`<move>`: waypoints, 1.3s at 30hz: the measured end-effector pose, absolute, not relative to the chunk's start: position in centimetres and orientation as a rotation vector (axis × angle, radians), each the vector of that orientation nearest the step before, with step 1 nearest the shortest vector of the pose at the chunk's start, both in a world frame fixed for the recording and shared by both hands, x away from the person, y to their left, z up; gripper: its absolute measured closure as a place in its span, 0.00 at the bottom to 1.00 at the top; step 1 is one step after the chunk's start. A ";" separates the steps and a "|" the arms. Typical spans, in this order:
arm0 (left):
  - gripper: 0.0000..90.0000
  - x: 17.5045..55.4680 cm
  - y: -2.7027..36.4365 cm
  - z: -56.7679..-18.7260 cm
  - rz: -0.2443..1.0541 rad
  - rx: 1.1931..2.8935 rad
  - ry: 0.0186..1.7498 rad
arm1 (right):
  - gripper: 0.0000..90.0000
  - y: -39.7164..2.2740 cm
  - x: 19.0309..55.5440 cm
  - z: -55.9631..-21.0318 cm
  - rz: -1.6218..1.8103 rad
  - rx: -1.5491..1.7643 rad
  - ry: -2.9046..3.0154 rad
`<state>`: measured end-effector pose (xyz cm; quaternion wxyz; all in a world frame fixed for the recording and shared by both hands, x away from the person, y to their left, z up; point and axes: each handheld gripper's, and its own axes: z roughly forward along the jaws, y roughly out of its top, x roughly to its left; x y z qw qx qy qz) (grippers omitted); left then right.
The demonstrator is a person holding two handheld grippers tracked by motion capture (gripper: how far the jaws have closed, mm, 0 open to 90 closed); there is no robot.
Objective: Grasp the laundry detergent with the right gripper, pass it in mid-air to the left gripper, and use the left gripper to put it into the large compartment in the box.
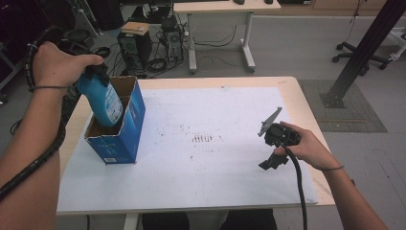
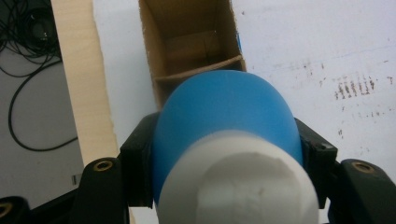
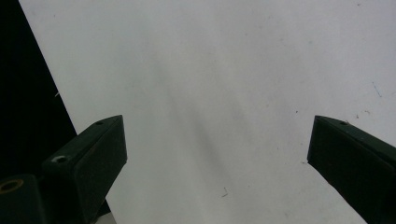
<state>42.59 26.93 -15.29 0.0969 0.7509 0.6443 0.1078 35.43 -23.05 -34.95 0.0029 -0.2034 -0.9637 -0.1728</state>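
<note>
The left gripper (image 1: 95, 72) clamps a blue bottle (image 1: 103, 100), its lower end inside the open blue box (image 1: 125, 129) near the table's (image 1: 287, 86) left edge. The right gripper (image 1: 274, 160) hovers with jaws wide apart and empty, near the right edge.

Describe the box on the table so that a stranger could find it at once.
Look at the white sheet on the wooden table, at its left edge. There stands a tall blue carton, open on top, brown inside; the left gripper lowers a blue bottle into it.

Grey floor (image 1: 297, 43); second desk (image 1: 220, 7) at far wall, computer tower (image 1: 135, 48) and tangled cables (image 1: 163, 62) beside it; office chair base (image 1: 364, 57) sat right.
</note>
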 end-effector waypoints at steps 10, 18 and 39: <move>0.42 42.7 27.4 -17.0 0.307 2.210 1.927 | 0.05 -23.0 35.4 -35.1 -0.542 -0.633 -3.022; 0.42 42.9 27.6 -19.2 0.292 2.206 1.941 | 0.05 -23.0 35.3 -35.1 -0.537 -0.636 -3.023; 0.42 43.1 27.5 -23.1 0.277 2.216 1.962 | 0.05 -23.0 35.1 -35.3 -0.543 -0.627 -3.022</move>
